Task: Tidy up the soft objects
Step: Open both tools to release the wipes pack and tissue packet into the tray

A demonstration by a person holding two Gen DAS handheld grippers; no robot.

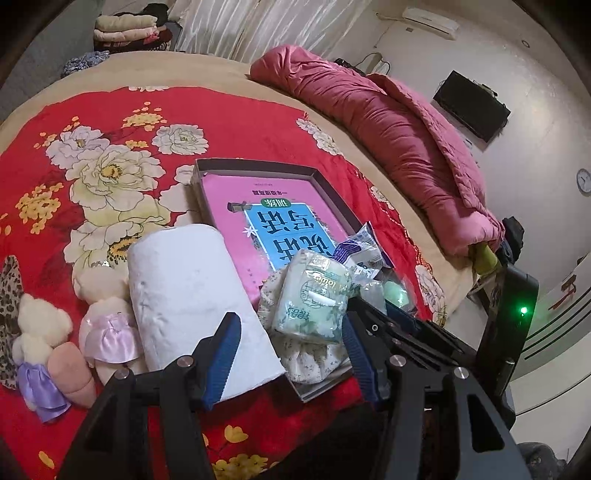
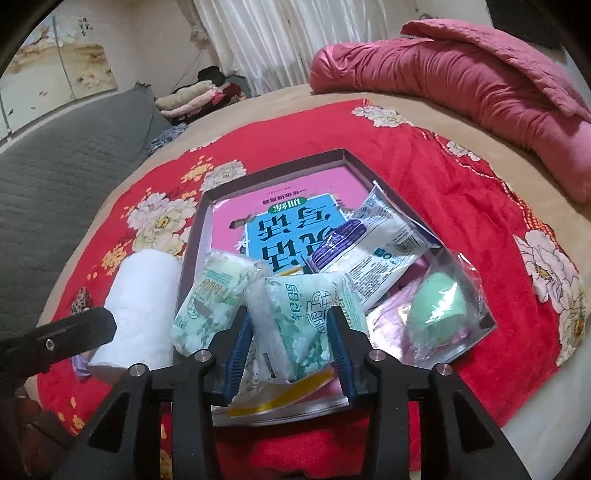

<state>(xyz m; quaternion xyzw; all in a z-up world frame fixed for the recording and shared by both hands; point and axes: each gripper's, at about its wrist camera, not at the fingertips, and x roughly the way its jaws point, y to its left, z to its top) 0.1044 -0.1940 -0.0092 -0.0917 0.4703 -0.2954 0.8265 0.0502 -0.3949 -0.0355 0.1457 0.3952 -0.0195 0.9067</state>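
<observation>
A shallow grey box (image 1: 255, 164) (image 2: 273, 166) lies on the red floral blanket, with a pink book (image 1: 266, 218) (image 2: 291, 218) inside. Two green tissue packs are in it; one (image 2: 306, 325) sits between my right gripper's (image 2: 291, 332) blue fingers, the other (image 2: 207, 299) (image 1: 314, 299) lies beside it. A white-and-purple packet (image 2: 369, 247) and a green sponge in clear wrap (image 2: 439, 306) also lie in the box. My left gripper (image 1: 291, 332) is open over the box's near corner, next to a white paper roll (image 1: 192, 295) (image 2: 140, 306). Two small plush bears (image 1: 37, 332) (image 1: 107, 325) lie left of the roll.
A rolled pink quilt (image 1: 399, 140) (image 2: 480, 85) lies along the bed's far side. Folded clothes (image 1: 125, 29) (image 2: 195, 98) are stacked beyond the bed. A grey quilted surface (image 2: 62, 166) borders the bed on the left. A leopard-print cloth (image 1: 9, 295) lies at the blanket's left edge.
</observation>
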